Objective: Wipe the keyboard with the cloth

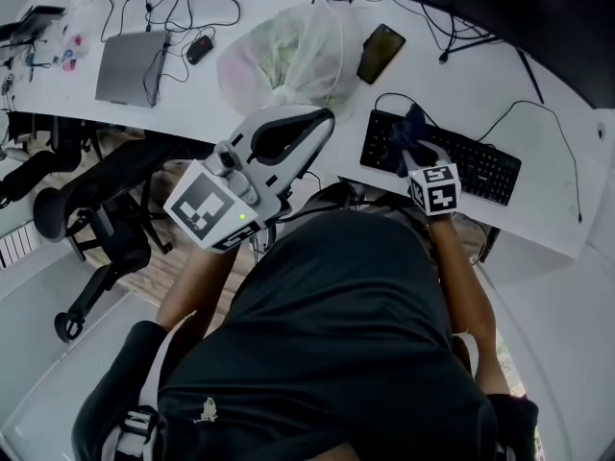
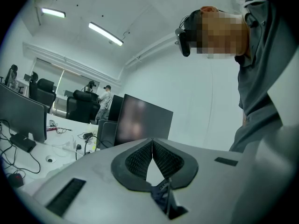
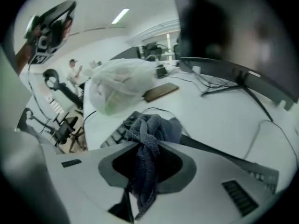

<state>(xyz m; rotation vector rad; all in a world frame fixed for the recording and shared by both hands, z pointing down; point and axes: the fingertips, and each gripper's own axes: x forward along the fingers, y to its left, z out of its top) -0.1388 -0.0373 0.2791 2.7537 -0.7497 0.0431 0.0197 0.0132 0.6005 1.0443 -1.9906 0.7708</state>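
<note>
A black keyboard (image 1: 471, 166) lies on the white desk (image 1: 538, 152) at the right. My right gripper (image 1: 411, 157) points down at its left end and is shut on a dark blue cloth (image 1: 409, 129). In the right gripper view the cloth (image 3: 150, 133) is bunched between the jaws and hangs over the keyboard's keys (image 3: 117, 132). My left gripper (image 1: 322, 118) is held up in front of the person's chest, off the desk. In the left gripper view its jaws (image 2: 152, 141) meet at the tips with nothing between them.
A translucent plastic bag (image 1: 288, 60) with something greenish inside sits left of the keyboard, and a phone (image 1: 381, 53) lies beside it. Farther left are a closed laptop (image 1: 130, 65), a mouse (image 1: 200, 49) and cables. A monitor (image 1: 519, 8) stands behind the keyboard. An office chair (image 1: 96, 209) is at the left.
</note>
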